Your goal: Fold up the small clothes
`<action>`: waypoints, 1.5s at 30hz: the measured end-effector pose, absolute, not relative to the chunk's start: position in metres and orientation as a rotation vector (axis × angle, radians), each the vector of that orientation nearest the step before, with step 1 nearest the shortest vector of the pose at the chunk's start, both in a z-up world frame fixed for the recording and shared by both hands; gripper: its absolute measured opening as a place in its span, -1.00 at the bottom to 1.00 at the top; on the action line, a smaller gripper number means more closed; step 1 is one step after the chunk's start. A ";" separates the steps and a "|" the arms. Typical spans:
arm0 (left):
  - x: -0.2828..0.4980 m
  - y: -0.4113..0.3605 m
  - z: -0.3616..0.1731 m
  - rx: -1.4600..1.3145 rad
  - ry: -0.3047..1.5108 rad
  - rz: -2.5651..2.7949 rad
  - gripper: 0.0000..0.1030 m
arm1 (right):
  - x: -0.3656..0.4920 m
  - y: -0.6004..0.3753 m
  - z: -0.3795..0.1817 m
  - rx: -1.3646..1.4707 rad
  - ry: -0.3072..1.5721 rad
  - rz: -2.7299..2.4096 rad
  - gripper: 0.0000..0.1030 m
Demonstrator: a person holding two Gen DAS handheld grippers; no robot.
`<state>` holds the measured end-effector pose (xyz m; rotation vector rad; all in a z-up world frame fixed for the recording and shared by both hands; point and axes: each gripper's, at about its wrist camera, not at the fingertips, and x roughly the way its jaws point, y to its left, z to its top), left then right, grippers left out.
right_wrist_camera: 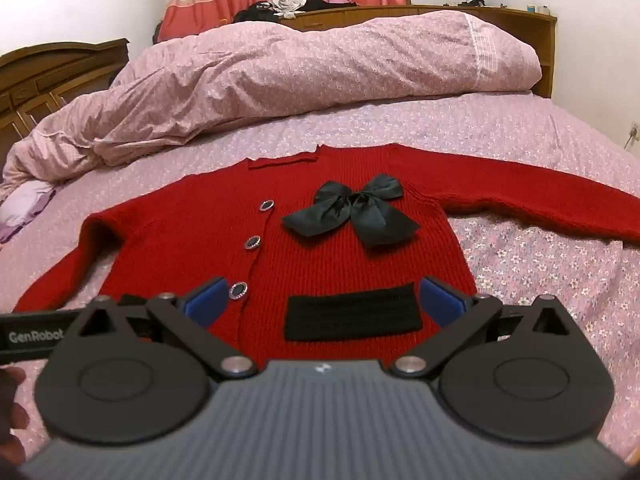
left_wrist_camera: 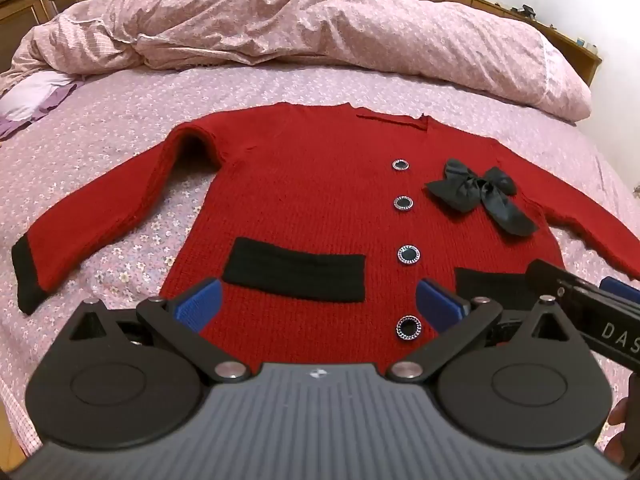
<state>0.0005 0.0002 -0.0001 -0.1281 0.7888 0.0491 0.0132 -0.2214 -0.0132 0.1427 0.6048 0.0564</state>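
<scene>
1. Pink floral bedsheet (left_wrist_camera: 132,240) served as the work surface — broad and flat, so the garment could lie spread out for folding. The bunched pink floral duvet (left_wrist_camera: 320,28) sat heaped at the far side, off the working area.
2. Small red knit cardigan with black cuffs and pocket bands (left_wrist_camera: 304,184) lay face up on the sheet, buttoned, hem nearest both cameras, collar toward the duvet. Both sleeves were stretched outward — no fold made yet, judging by the flat layout.
3. Left gripper (left_wrist_camera: 318,306) hovered over the hem, jaws wide, blue pads (left_wrist_camera: 200,304) flanking the left black pocket band (left_wrist_camera: 296,276); nothing was held. Probably lined up for a hem grab.
4. Right gripper (right_wrist_camera: 324,306) was likewise spread wide and empty, pads either side of the right black pocket band (right_wrist_camera: 352,316), close beside the left tool.
5. Black satin bow (right_wrist_camera: 352,212) sat on the chest, right of the placket — likely to bulk up a fold.
6. Four round black rhinestone-rimmed buttons (left_wrist_camera: 409,255) ran down the centre, marking the fold axis.
</scene>
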 end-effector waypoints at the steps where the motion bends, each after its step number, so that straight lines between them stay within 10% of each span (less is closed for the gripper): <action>1: 0.001 0.000 0.000 -0.130 0.789 0.049 1.00 | 0.013 -0.221 -0.013 0.143 0.605 0.057 1.00; 45: 0.000 -0.004 -0.008 -0.117 0.808 0.054 1.00 | 0.014 -0.221 -0.016 0.133 0.639 0.048 1.00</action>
